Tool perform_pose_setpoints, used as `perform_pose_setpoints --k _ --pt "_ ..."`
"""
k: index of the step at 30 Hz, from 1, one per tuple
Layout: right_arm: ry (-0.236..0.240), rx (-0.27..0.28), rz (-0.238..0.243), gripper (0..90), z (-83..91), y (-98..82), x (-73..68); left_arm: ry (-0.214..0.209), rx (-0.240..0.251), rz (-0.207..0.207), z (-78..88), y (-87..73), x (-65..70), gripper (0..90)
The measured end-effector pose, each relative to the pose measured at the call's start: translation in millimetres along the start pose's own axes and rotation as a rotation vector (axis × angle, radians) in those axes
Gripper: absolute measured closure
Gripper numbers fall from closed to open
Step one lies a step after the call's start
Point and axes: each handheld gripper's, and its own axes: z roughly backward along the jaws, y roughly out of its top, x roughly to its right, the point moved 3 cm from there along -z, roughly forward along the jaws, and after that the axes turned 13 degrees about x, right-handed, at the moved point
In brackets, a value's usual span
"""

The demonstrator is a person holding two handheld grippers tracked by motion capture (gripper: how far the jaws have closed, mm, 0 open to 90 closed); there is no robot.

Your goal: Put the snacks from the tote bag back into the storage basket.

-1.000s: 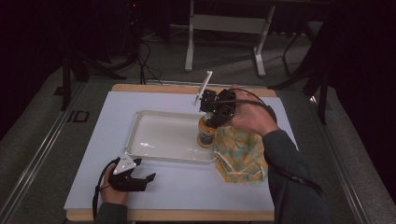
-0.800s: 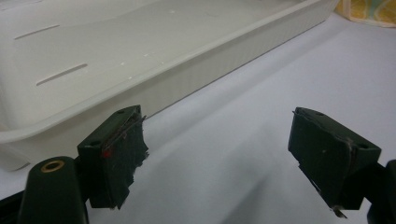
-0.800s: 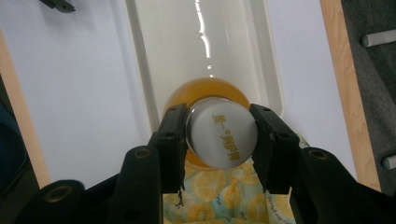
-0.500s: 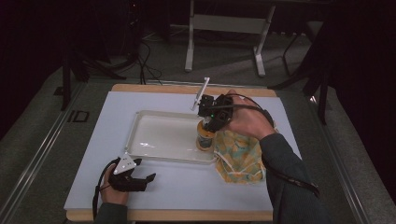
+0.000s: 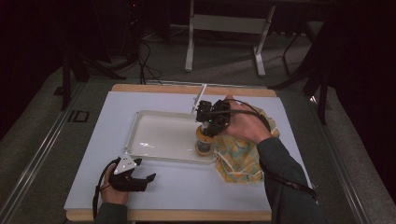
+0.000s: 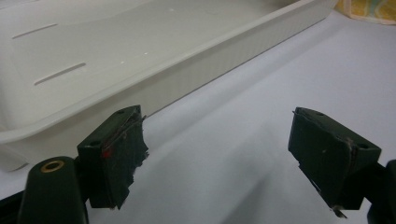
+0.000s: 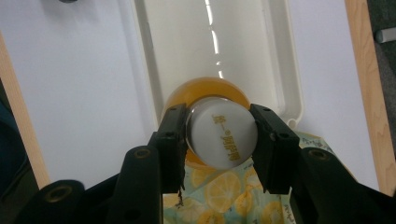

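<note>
We see the right gripper (image 5: 209, 132) pointing down over the near right corner of the white tray (image 5: 154, 135), its 2 black jaws clamped on the white cap of an orange bottle (image 5: 203, 143). In the right gripper view the pads press the cap (image 7: 222, 137) from both sides, with the bottle's amber body (image 7: 205, 88) bulging out below. The bottle stands upright at the tray's right end, just beside the tray's rim; whether its base rests on the tray floor we cannot tell. A yellow lemon-print cloth (image 5: 240, 156) lies on the white tabletop (image 5: 289, 121) right next to the tray, under the person's right hand. The left gripper (image 5: 140, 179) rests on the table near the tray's front left corner, jaws well apart with nothing between them, facing the tray's ribbed wall (image 6: 219, 65).
</note>
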Motion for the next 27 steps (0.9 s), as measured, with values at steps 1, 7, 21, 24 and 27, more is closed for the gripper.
perform_pose_setpoints --k 1,7,21,24,27 --pt "0.001 0.001 -0.002 58.8 -0.8 -0.1 -0.3 0.000 0.000 0.001 0.0 0.0 0.0 18.7" --pt "0.000 0.002 -0.004 58.8 -3.5 -1.5 -1.6 -0.002 0.001 0.003 0.1 0.1 -0.2 18.8" --pt "0.011 -0.008 -0.003 58.8 -14.1 -8.3 -3.6 -0.002 -0.001 0.002 0.1 0.1 -0.4 18.8" --pt "0.014 -0.011 -0.006 58.8 -15.4 -8.6 -4.4 -0.002 -0.001 0.002 0.0 0.1 -0.3 18.8" --pt "0.017 -0.015 -0.004 58.8 -16.3 -8.6 -5.0 -0.004 -0.002 0.002 0.0 0.0 -0.3 18.8"
